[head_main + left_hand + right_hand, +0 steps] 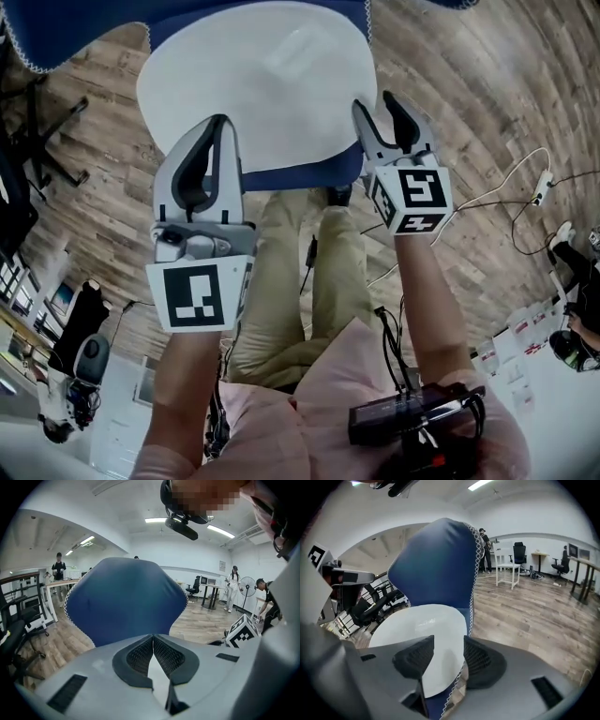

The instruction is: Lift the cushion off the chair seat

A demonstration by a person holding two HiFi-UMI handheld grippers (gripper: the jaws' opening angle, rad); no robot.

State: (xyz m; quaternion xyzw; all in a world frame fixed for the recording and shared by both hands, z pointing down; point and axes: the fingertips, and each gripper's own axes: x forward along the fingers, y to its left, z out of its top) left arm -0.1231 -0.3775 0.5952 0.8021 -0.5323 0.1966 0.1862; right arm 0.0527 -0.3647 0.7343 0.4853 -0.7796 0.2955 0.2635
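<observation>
Now, the white cushion point(262, 84) lies flat on the blue chair seat point(309, 176), not yet lifted, with the chair back point(124, 599) rising just behind it. Both grippers are up at its near edge. The left gripper point(221, 127) hangs over the cushion's front-left part, clenched: in the left gripper view its tips meet and nothing is pinched there, with only a sliver of white showing through the gap behind them. The right gripper point(375, 105) sits at the cushion's right side, released, its jaws well apart. In the right gripper view the cushion's rim and the seat's stitched trim show right between them, but neither pad is pressing on anything.

So this reads as the approach, with no hold taken yet. The next move looks to call for the right gripper to slide in so its jaws straddle the cushion's edge, then close. The left gripper would have to open first, and the bite should catch the cushion alone, not the seat trim beneath it
</observation>
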